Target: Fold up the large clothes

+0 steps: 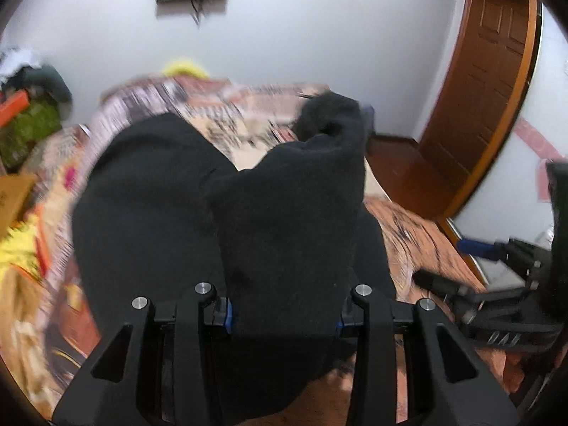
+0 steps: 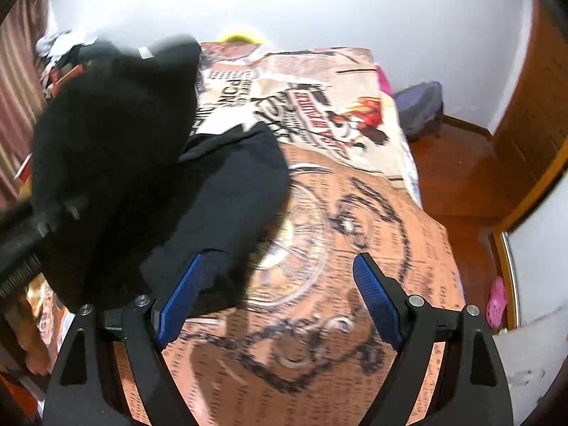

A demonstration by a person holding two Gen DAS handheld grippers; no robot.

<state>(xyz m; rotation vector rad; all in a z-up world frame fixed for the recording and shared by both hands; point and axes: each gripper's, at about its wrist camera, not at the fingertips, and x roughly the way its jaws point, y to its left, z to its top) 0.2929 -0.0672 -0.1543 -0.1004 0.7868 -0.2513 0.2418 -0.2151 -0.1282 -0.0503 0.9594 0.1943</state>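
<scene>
Black garment (image 1: 284,213): lies on bed with printed bedspread (image 2: 355,234), one thick fold lifted. Left gripper (image 1: 284,314): jaws clamped on that fold, cloth bunched between blue pads. Right gripper (image 2: 280,298): jaws wide apart, nothing between, above bare bedspread just beside garment edge. Raised cloth blocks left of right wrist view. Surroundings: wooden door (image 1: 490,81), purple bag (image 2: 420,106) on floor, pink shoe (image 2: 496,301), clutter pile (image 1: 28,113) by wall.

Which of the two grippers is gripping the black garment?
The left gripper: black fabric garment fills the gap between its fingers. The right gripper stands open with nothing between, above the printed bedspread.
</scene>
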